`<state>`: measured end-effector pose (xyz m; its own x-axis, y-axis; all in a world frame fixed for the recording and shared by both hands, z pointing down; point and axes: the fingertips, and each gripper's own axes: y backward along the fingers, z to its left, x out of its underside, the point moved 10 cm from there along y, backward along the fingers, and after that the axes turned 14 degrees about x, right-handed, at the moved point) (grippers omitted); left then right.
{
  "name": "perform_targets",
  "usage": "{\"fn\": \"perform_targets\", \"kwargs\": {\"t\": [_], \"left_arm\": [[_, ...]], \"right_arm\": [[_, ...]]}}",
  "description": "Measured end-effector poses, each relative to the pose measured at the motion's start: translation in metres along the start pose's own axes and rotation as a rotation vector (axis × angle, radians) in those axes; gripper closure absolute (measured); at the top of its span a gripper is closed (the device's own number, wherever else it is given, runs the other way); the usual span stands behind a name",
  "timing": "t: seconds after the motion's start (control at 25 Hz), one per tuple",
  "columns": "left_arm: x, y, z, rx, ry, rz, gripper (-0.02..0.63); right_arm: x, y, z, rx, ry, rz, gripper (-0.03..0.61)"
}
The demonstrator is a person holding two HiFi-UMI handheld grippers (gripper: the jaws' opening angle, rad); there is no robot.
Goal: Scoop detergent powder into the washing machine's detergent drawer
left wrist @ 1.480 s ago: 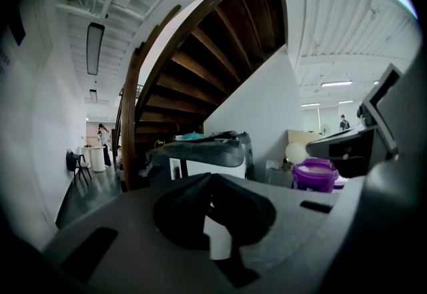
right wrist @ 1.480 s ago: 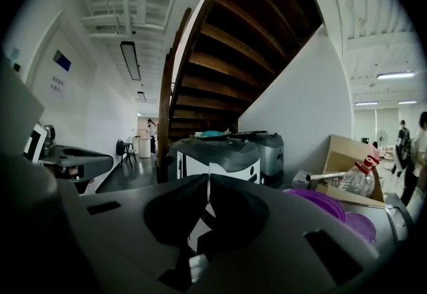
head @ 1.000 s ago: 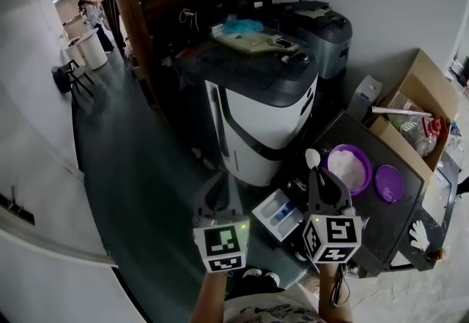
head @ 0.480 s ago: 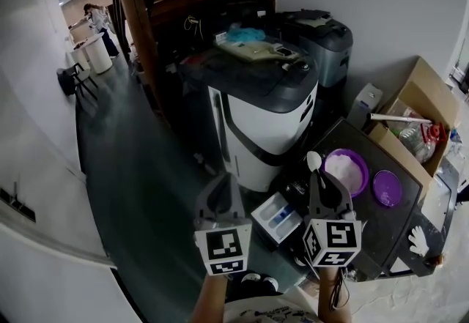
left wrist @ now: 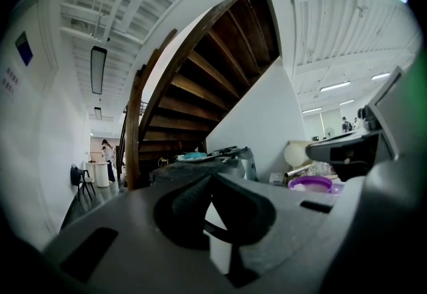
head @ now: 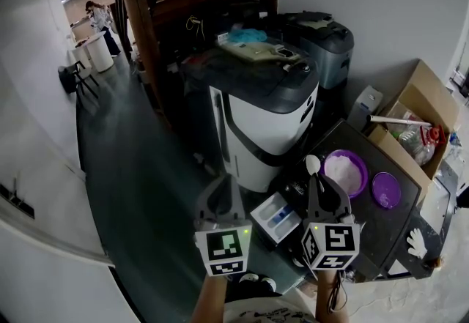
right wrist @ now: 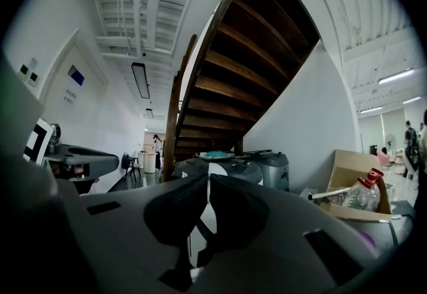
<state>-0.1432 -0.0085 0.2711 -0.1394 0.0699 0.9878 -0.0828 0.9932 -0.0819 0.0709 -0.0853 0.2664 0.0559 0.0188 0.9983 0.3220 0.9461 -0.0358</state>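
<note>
A white and dark grey washing machine (head: 264, 116) stands ahead. Its detergent drawer (head: 277, 216) juts out low at the front, between my two grippers. To the right, a purple bowl (head: 346, 170) of white powder rests on a black table (head: 381, 237). My right gripper (head: 322, 186) is shut on a white spoon (head: 313, 162), held just left of the bowl and above the drawer's right side. The left gripper view shows that spoon (left wrist: 297, 153) from the side. My left gripper (head: 223, 195) is shut with nothing in it, left of the drawer.
A purple lid (head: 386, 190) lies right of the bowl. A cardboard box (head: 418, 105) with bottles stands at the far right, a second grey machine (head: 322, 39) behind the first. A wooden staircase (head: 139, 28) rises on the left. A person (head: 97, 17) stands far down the hall.
My left gripper has shifted slightly forward. The right gripper with the spoon has stayed almost where it was, by the bowl.
</note>
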Motion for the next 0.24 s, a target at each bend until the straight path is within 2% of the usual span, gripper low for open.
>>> {"fn": "perform_targets", "kwargs": {"t": [0.24], "left_arm": [[0.0013, 0.001, -0.0004, 0.0, -0.001, -0.003, 0.612]], "right_arm": [[0.0019, 0.0008, -0.0007, 0.004, -0.001, 0.0, 0.557]]}}
